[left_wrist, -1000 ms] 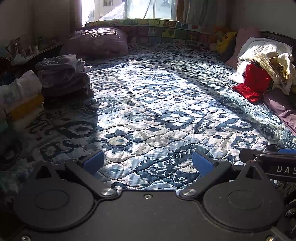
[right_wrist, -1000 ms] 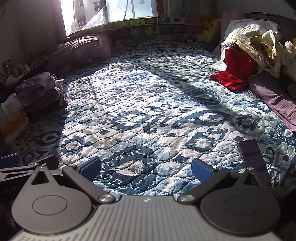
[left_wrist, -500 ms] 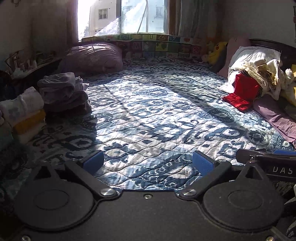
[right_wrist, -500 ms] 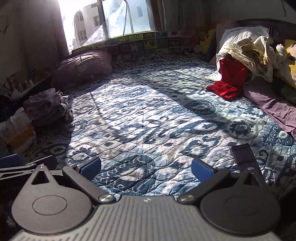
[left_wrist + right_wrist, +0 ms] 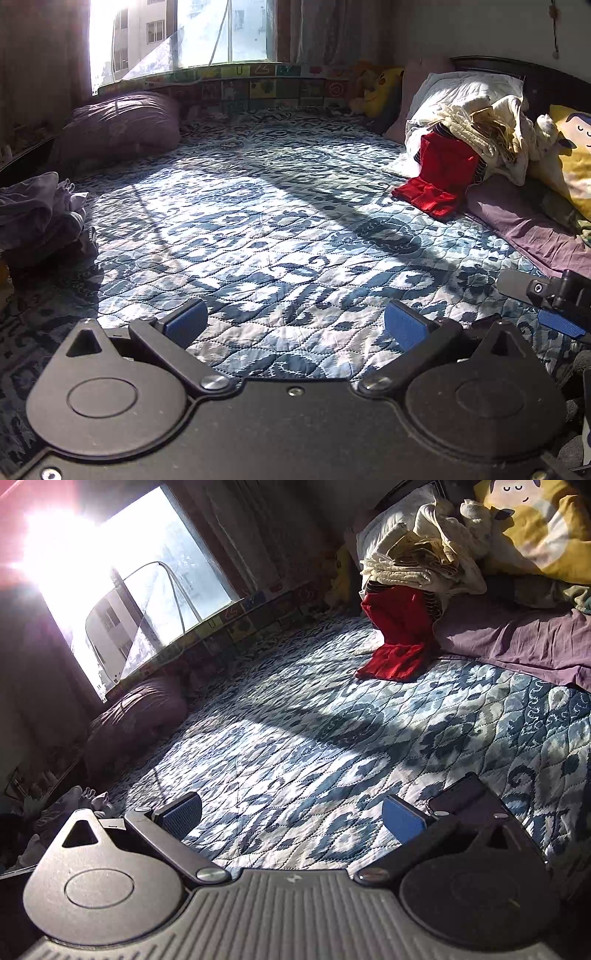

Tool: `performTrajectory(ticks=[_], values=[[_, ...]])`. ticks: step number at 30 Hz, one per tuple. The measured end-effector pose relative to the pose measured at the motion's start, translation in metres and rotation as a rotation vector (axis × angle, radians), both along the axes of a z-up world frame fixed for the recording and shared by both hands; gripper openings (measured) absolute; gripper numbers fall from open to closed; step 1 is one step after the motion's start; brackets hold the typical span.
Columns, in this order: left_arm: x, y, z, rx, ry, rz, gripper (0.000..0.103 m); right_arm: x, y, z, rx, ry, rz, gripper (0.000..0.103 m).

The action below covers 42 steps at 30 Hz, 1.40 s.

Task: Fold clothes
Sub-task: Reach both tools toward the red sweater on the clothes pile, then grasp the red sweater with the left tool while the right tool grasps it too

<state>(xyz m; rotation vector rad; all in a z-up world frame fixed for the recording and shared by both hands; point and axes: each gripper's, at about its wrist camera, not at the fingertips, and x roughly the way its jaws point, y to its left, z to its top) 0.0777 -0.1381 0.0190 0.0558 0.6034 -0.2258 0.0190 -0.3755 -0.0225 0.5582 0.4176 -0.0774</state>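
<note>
A heap of unfolded clothes (image 5: 476, 122) lies at the far right of the bed, cream pieces on top and a red garment (image 5: 437, 173) spilling down onto the quilt. The same heap (image 5: 424, 565) and red garment (image 5: 397, 635) show at the upper right in the right wrist view. My left gripper (image 5: 295, 325) hovers open over the blue patterned quilt (image 5: 266, 229), well short of the heap, nothing between its blue pads. My right gripper (image 5: 291, 814) is also open and empty above the quilt (image 5: 314, 738). Part of the right gripper shows at the left wrist view's right edge.
Folded greyish clothes (image 5: 33, 210) are stacked at the left edge. A purple pillow (image 5: 122, 125) lies under the window. A purple sheet (image 5: 524, 229) and yellow cushion (image 5: 572, 155) sit right of the heap. A dark phone (image 5: 461, 794) rests on the quilt by my right finger.
Both grippers have tilted up and swung right toward the heap, the right one rolling strongly. The red garment looks nearer. The fingers stayed open.
</note>
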Motion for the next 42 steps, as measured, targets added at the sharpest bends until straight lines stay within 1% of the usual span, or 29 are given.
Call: performTrajectory(ticks=[3, 5, 6, 8, 9, 12, 15, 16, 17, 19, 21, 23, 25, 28, 30, 32, 33, 35, 36, 38, 39, 42], values=[[0.044, -0.032, -0.013, -0.021, 0.036, -0.068, 0.102, 0.031, -0.03, -0.011, -0.036, -0.009, -0.078, 0.103], [0.073, -0.053, -0.022, -0.036, 0.06, -0.113, 0.102, 0.047, -0.048, -0.025, -0.014, -0.045, -0.113, 0.103], [0.079, -0.063, -0.022, -0.042, 0.057, -0.123, 0.101, 0.056, -0.056, -0.032, -0.003, -0.063, -0.13, 0.103], [0.106, -0.087, -0.028, -0.046, 0.045, -0.165, 0.1, 0.072, -0.074, -0.045, 0.018, -0.098, -0.164, 0.103], [0.12, -0.101, -0.032, -0.045, 0.04, -0.188, 0.097, 0.079, -0.082, -0.053, 0.031, -0.117, -0.182, 0.103], [0.162, -0.142, -0.042, -0.041, 0.024, -0.258, 0.092, 0.081, -0.102, -0.068, 0.09, -0.187, -0.218, 0.103], [0.204, -0.183, -0.053, -0.038, 0.009, -0.327, 0.089, 0.085, -0.121, -0.077, 0.125, -0.241, -0.247, 0.103], [0.224, -0.202, -0.06, -0.028, 0.008, -0.35, 0.086, 0.086, -0.127, -0.079, 0.14, -0.255, -0.258, 0.103], [0.234, -0.215, -0.065, -0.021, 0.002, -0.367, 0.084, 0.087, -0.132, -0.082, 0.163, -0.262, -0.268, 0.103], [0.258, -0.245, -0.077, -0.008, -0.007, -0.404, 0.074, 0.089, -0.142, -0.09, 0.218, -0.265, -0.279, 0.103], [0.281, -0.271, -0.092, -0.012, 0.006, -0.422, 0.067, 0.092, -0.15, -0.096, 0.252, -0.261, -0.283, 0.102], [0.304, -0.295, -0.107, -0.013, 0.015, -0.432, 0.064, 0.093, -0.156, -0.102, 0.277, -0.261, -0.274, 0.102], [0.324, -0.316, -0.121, -0.01, 0.018, -0.433, 0.059, 0.093, -0.159, -0.105, 0.281, -0.254, -0.269, 0.102], [0.356, -0.344, -0.139, 0.025, 0.02, -0.433, 0.052, 0.095, -0.164, -0.107, 0.283, -0.252, -0.251, 0.102], [0.372, -0.358, -0.147, 0.034, 0.023, -0.43, 0.052, 0.097, -0.167, -0.11, 0.286, -0.255, -0.241, 0.102], [0.387, -0.372, -0.154, 0.043, 0.027, -0.426, 0.052, 0.102, -0.166, -0.116, 0.301, -0.22, -0.25, 0.103], [0.393, -0.378, -0.157, 0.046, 0.045, -0.415, 0.051, 0.103, -0.165, -0.117, 0.304, -0.208, -0.252, 0.102], [0.406, -0.39, -0.163, 0.052, 0.087, -0.392, 0.026, 0.103, -0.162, -0.116, 0.277, -0.214, -0.244, 0.102], [0.405, -0.393, -0.163, 0.064, 0.087, -0.39, 0.007, 0.102, -0.161, -0.115, 0.265, -0.217, -0.241, 0.102], [0.398, -0.395, -0.16, 0.092, 0.069, -0.398, 0.001, 0.102, -0.161, -0.116, 0.261, -0.212, -0.24, 0.102], [0.394, -0.392, -0.158, 0.09, 0.065, -0.404, 0.001, 0.102, -0.162, -0.116, 0.262, -0.206, -0.24, 0.102], [0.376, -0.368, -0.142, 0.054, 0.054, -0.421, 0.001, 0.102, -0.161, -0.115, 0.262, -0.201, -0.239, 0.103]])
